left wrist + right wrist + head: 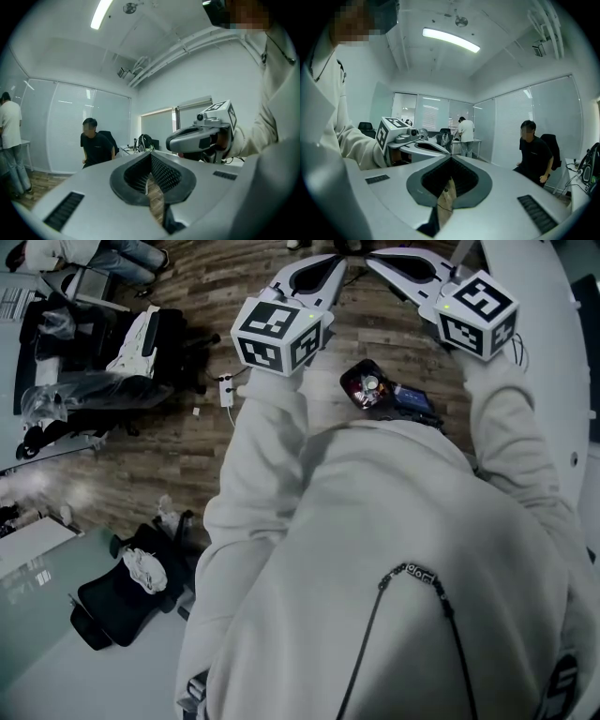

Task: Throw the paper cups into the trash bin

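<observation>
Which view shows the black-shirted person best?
The right gripper view: the black-shirted person shows torso, arm and hand. The left gripper view cuts the person at the waist; the head view omits them.

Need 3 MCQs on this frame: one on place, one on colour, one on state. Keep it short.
1. In the left gripper view, the right claw shows:
A) right of centre
B) at the far left
C) not at all

2. The person's sleeves are:
A) red
B) pale grey
C) black

3. The left claw is:
A) open
B) shut on a cup
C) shut, empty

Answers:
1 A: it sits right of centre, beyond the left claw's own jaws.
2 B: the head view shows both arms in pale grey.
3 C: its jaws meet at the tips with nothing between them.
</observation>
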Action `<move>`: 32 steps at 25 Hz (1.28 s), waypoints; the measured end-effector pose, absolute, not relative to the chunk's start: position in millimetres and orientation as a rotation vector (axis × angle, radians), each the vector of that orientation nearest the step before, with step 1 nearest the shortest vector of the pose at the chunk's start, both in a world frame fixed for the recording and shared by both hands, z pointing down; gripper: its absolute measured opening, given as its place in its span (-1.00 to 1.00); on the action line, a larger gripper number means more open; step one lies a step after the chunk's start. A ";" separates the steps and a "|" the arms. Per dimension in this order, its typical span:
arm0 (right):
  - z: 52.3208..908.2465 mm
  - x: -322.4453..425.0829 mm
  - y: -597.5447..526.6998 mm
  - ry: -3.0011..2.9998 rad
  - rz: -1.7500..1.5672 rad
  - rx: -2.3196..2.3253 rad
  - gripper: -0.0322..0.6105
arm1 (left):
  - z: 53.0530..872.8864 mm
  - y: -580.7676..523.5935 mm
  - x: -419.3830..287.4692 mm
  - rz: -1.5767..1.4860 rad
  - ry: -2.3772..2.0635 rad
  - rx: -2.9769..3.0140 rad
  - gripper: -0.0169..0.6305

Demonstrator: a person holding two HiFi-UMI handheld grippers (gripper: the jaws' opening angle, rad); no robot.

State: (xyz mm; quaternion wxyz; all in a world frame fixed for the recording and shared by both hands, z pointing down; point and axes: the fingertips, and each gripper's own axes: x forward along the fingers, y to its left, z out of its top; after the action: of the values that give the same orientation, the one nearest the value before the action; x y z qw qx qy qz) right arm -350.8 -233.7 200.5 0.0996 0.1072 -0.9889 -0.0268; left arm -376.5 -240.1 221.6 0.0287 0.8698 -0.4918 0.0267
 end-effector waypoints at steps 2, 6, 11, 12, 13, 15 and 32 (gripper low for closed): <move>198.9 -349.5 -232.9 -2.930 -0.075 0.318 -0.84 | 221.9 -239.3 -376.3 0.070 -1.526 2.677 -0.97; 195.5 -352.7 -232.3 -2.929 -0.087 0.316 -0.84 | 221.8 -238.5 -383.3 0.068 -1.559 2.657 -0.97; 195.2 -353.7 -231.6 -2.937 -0.077 0.299 -0.84 | 219.4 -236.0 -387.7 0.048 -1.563 2.655 -0.97; 194.8 -353.1 -231.7 -2.941 -0.069 0.296 -0.84 | 218.8 -235.6 -387.8 0.048 -1.562 2.656 -0.97; 194.8 -352.4 -232.3 -2.942 -0.067 0.296 -0.84 | 218.7 -235.4 -387.6 0.051 -1.561 2.657 -0.97; 195.4 -351.6 -233.7 -2.937 -0.071 0.298 -0.84 | 220.1 -235.2 -387.5 0.062 -1.558 2.659 -0.97; 197.5 -355.1 -229.1 -2.935 -0.074 0.264 -0.84 | 218.3 -233.0 -383.2 0.065 -1.536 2.684 -0.97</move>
State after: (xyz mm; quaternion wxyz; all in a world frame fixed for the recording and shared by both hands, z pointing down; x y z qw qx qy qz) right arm -355.1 -229.1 197.5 0.0969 0.0891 -0.9910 -0.0251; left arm -383.2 -233.0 218.3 0.0243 0.8675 -0.4965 0.0210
